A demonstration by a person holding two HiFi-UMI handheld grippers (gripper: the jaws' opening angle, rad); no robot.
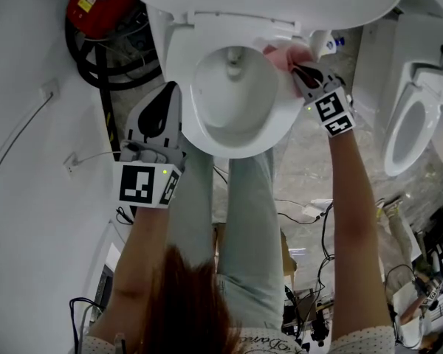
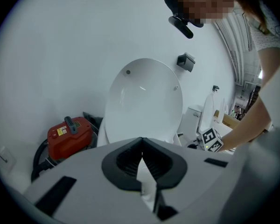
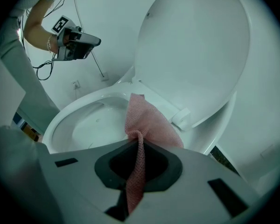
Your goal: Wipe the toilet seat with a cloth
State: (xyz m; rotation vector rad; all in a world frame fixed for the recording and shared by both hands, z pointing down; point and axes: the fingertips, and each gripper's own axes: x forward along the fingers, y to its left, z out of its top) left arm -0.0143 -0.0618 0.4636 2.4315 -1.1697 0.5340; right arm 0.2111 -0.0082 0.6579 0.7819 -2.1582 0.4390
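Right gripper (image 3: 139, 143) pinches the pink cloth (image 3: 149, 125), which fans out ahead of the jaws onto the rear of the seat (image 3: 67, 113), beside the hinge (image 3: 182, 118). Left gripper (image 2: 142, 155), tips pressed together on nothing, hangs beside the seat's left edge.

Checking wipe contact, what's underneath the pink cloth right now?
The pink cloth, pinched in the right gripper, lies on the rear of the white toilet seat, near the hinge. The seat patch beneath it is covered, so its condition cannot be seen.
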